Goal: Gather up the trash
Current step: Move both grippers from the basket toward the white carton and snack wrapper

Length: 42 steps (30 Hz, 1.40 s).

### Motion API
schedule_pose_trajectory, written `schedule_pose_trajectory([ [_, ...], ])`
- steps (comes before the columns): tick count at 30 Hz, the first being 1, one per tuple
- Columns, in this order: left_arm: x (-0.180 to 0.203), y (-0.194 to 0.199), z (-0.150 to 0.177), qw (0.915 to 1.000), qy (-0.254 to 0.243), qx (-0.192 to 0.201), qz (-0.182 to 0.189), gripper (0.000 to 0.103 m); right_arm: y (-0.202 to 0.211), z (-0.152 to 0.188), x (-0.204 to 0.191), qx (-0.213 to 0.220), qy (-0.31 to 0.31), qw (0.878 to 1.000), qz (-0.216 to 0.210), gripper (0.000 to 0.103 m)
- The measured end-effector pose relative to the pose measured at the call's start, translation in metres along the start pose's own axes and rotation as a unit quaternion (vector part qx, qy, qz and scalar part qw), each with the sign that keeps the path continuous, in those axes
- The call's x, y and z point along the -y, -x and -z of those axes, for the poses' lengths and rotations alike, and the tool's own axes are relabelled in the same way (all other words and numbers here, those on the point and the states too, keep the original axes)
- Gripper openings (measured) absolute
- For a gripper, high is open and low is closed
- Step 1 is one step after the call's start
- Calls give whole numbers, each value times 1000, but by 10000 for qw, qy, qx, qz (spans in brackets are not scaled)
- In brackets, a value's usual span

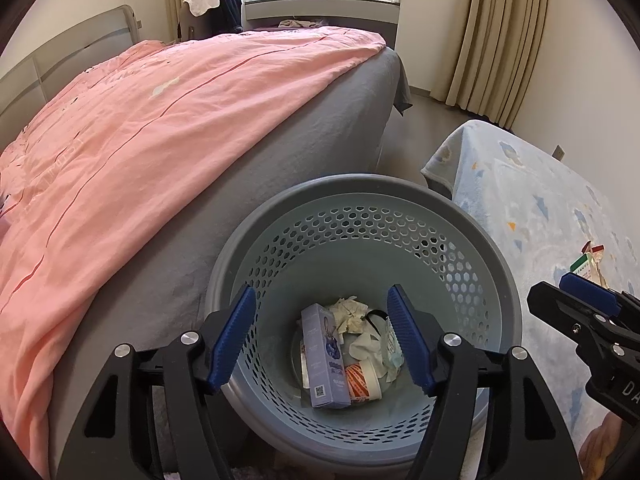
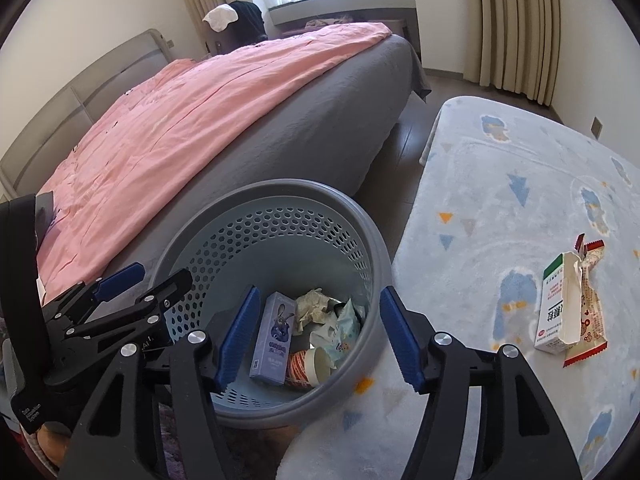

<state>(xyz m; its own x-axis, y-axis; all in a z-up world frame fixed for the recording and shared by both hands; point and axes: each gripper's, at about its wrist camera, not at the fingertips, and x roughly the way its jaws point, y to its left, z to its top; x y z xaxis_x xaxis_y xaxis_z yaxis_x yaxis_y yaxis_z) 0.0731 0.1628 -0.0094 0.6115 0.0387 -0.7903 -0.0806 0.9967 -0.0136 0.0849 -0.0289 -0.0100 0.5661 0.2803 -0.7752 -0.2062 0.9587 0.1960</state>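
A grey perforated waste basket [image 1: 472, 216] stands between the bed and a low table; it also shows in the right wrist view [image 2: 372, 248]. Inside lie a purple box [image 1: 324, 356], crumpled tissues [image 1: 352, 312], a paper cup [image 1: 364, 376] and wrappers. My left gripper [image 1: 322, 340] is open and empty above the basket. My right gripper [image 2: 318, 340] is open and empty over the basket's right rim. On the table lie a torn white carton [image 2: 560, 308] and a red-edged snack wrapper [image 2: 592, 320].
A bed with a pink cover [image 1: 160, 128] and grey sheet lies left of the basket. The low table has a light blue patterned cloth [image 2: 520, 184]. Curtains [image 1: 500, 32] and a window are at the back. A chair with clothes [image 1: 212, 8] stands behind the bed.
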Motion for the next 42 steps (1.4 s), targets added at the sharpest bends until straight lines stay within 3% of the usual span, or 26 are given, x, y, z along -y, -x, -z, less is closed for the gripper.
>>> schedule_pose_trajectory([
  [9,23,9,6,9996,-240,81,126,66,33,23,51,122,-463,9978,463,67],
  [23,106,23,13,9953,-671,94,694,66,88,43,161,162,-1030,9839,1454,67],
  [29,133,27,9,9936,-807,149,777,66,90,46,193,141,-1357,9804,1419,67],
  [42,180,30,0,9898,-1093,209,885,66,84,38,205,202,-1357,9830,1222,67],
])
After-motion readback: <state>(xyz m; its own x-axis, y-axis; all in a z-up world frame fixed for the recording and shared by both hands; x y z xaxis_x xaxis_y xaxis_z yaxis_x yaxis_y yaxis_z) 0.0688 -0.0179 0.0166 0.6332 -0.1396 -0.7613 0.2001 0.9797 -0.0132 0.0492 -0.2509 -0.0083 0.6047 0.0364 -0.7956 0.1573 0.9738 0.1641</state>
